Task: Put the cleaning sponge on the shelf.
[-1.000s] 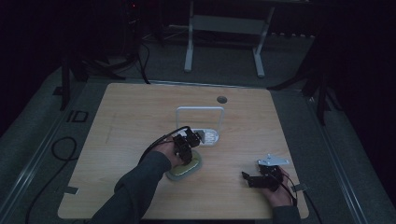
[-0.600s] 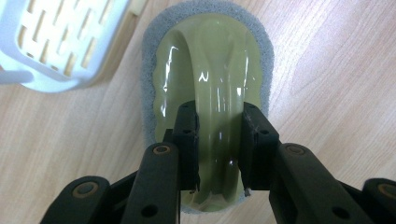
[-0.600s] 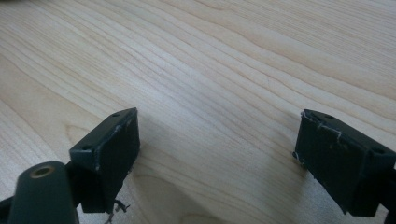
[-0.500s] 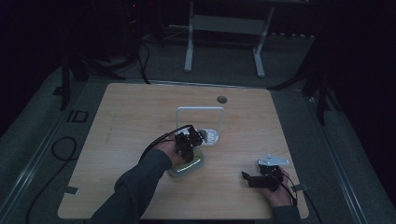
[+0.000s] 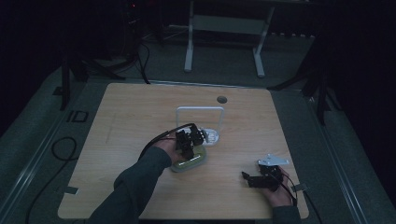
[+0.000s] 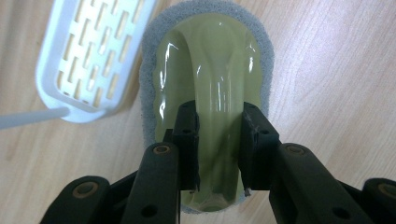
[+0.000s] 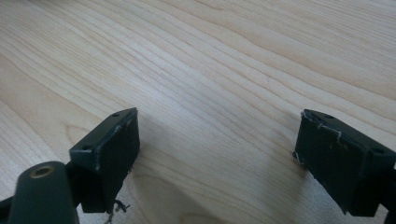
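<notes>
A scrubber with a glossy pale-green handle on a grey pad lies on the wooden table. My left gripper is shut on the handle's raised ridge, one black jaw on each side. From above, the left gripper stands over the scrubber near the table's middle. A white slotted dish lies just beside the pad. My right gripper rests near the front right of the table, and in its own view the right gripper is open over bare wood.
A white wire frame stands upright behind the slotted dish. A round cable hole sits near the table's far edge. Cables trail off the left side onto the floor.
The left gripper and the scrubber have edged slightly away from the person, toward the white dish. The right gripper has stayed put.
</notes>
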`<state>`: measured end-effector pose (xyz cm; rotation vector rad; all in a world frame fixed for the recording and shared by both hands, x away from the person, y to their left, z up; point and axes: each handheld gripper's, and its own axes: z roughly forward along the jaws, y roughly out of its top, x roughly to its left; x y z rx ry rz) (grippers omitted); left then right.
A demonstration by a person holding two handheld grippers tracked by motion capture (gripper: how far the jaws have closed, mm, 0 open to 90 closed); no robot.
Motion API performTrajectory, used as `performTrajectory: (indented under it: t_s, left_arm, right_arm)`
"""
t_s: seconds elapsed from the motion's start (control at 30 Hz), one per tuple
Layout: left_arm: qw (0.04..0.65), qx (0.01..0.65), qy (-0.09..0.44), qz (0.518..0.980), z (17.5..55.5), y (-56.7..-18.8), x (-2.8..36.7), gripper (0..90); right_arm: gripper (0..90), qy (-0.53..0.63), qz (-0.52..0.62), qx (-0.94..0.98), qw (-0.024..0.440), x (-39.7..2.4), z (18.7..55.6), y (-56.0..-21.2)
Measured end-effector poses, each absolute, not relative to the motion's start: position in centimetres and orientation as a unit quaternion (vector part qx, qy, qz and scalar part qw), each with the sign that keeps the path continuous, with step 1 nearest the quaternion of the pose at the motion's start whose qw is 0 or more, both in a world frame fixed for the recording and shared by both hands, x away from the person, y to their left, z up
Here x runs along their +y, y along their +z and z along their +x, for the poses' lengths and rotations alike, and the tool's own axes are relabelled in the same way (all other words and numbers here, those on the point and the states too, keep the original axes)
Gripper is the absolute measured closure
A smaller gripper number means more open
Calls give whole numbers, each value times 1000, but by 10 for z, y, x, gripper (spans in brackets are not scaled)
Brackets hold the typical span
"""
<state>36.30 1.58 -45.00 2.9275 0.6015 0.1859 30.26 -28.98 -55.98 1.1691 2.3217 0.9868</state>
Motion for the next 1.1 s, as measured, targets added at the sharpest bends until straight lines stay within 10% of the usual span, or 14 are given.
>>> performTrajectory:
  t_s: [1.1]
  left_arm:
    - [93,143,103,980,372,-443,16,718]
  right_arm:
    - [134,349,414,821,180,-290,303,-560]
